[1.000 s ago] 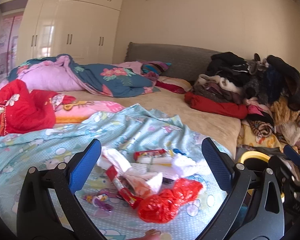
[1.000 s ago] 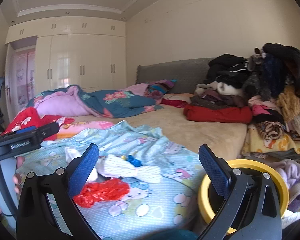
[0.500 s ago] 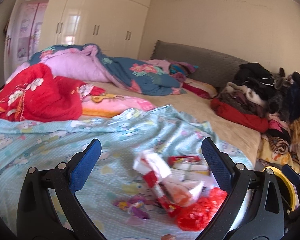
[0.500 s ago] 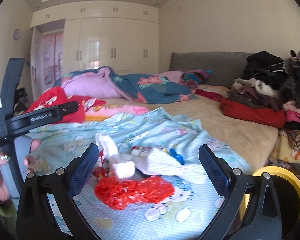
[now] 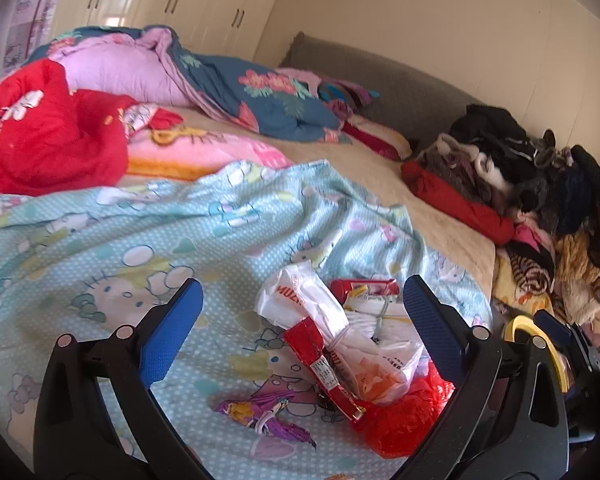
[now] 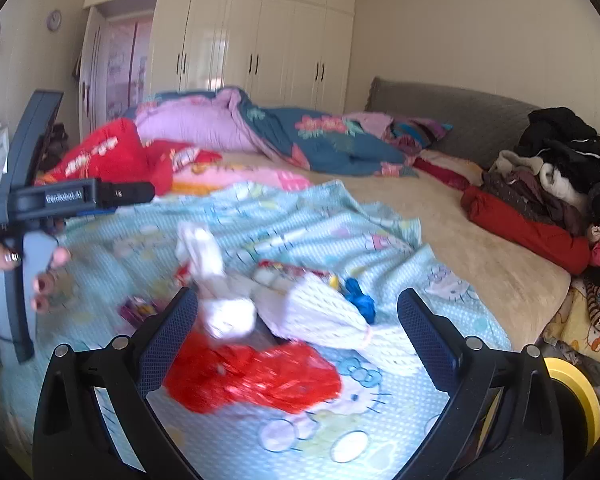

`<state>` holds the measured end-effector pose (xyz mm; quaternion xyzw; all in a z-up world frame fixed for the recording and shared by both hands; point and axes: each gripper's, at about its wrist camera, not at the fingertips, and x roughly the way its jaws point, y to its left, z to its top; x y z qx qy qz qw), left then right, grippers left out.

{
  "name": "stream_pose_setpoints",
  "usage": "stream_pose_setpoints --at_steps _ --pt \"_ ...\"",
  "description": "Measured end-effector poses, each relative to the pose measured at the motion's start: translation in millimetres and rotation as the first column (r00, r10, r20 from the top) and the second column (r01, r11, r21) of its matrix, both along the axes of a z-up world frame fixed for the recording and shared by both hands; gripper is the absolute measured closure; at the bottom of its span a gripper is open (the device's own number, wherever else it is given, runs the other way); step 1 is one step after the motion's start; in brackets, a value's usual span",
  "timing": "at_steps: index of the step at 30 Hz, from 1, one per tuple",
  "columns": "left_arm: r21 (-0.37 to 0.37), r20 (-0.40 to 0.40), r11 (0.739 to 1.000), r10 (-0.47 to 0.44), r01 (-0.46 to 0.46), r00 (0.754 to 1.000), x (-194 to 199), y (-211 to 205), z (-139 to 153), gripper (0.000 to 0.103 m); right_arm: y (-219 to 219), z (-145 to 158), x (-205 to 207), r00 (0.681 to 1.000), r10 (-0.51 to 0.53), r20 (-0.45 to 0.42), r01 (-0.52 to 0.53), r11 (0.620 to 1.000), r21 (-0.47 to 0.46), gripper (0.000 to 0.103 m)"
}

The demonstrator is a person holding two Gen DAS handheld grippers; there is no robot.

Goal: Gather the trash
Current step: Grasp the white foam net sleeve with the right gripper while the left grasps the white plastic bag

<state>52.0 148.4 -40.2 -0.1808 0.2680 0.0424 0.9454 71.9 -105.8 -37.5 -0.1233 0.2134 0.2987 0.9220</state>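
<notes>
A heap of trash lies on the light blue cartoon sheet (image 5: 140, 240) near the bed's foot corner. It holds a crumpled red plastic bag (image 5: 400, 416) (image 6: 256, 380), white plastic bags (image 5: 300, 300) (image 6: 220, 304), a long red wrapper (image 5: 324, 368), a purple wrapper (image 5: 260, 412) and a white mesh sleeve (image 6: 324, 312). My left gripper (image 5: 300, 328) hovers open over the heap, nothing between its fingers. My right gripper (image 6: 300, 328) is open too, just short of the red bag. The left gripper's body (image 6: 28, 208), held by a hand (image 6: 40, 280), shows at the left of the right wrist view.
A yellow-rimmed bin (image 5: 540, 344) (image 6: 572, 392) stands on the floor by the bed's corner. Piled clothes (image 5: 540, 184) fill the bed's right side. A red blanket (image 5: 44, 136) and blue floral quilt (image 5: 260, 96) lie at the back, with wardrobes (image 6: 260, 40) behind.
Both grippers have swung left and come nearer to the trash heap, which now sits larger between the fingers. The yellow bin has slid toward the right edge. Both stay open.
</notes>
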Motion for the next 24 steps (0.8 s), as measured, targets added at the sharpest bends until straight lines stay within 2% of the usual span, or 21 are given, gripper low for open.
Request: stream_pose_setpoints --at_steps 6,13,15,17,19,21,22,24 --pt "-0.025 -0.093 0.999 -0.028 0.026 0.995 35.0 -1.3 -17.0 0.011 -13.7 -24.5 35.0 0.995 -0.021 -0.097 0.012 0.996 -0.089 0.006" --pt "-0.057 -0.221 0.998 -0.044 0.032 0.974 71.4 5.2 -44.1 0.011 -14.7 -46.1 64.1 0.992 -0.005 -0.123 -0.021 0.977 -0.212 0.007" --pt "-0.062 -0.24 0.998 -0.046 0.032 0.97 76.6 7.2 -50.4 0.011 -11.0 -52.9 72.4 0.99 0.007 -0.139 -0.043 0.966 -0.257 0.012" --pt "-0.072 -0.259 0.997 -0.047 0.029 0.965 81.5 8.7 -55.8 0.011 -6.7 -57.8 79.2 0.988 0.023 -0.151 -0.066 0.956 -0.287 0.021" --pt "-0.086 -0.274 0.996 -0.051 0.029 0.96 85.5 8.9 -59.9 0.016 -1.5 -62.8 85.9 0.986 0.032 -0.166 -0.085 0.943 -0.32 0.03" --pt "-0.108 -0.299 0.994 -0.057 0.025 0.953 89.7 10.0 -65.7 0.023 3.3 -66.8 89.8 0.984 0.048 -0.171 -0.106 0.933 -0.343 0.045" --pt "-0.116 -0.306 0.993 -0.06 0.026 0.95 91.1 9.4 -67.4 0.025 5.3 -67.5 90.6 0.982 0.059 -0.177 -0.118 0.93 -0.347 0.048" --pt "-0.135 -0.307 0.99 -0.076 0.036 0.949 92.8 9.0 -69.2 0.036 6.7 -69.2 90.1 0.979 0.081 -0.188 -0.143 0.927 -0.347 0.057"
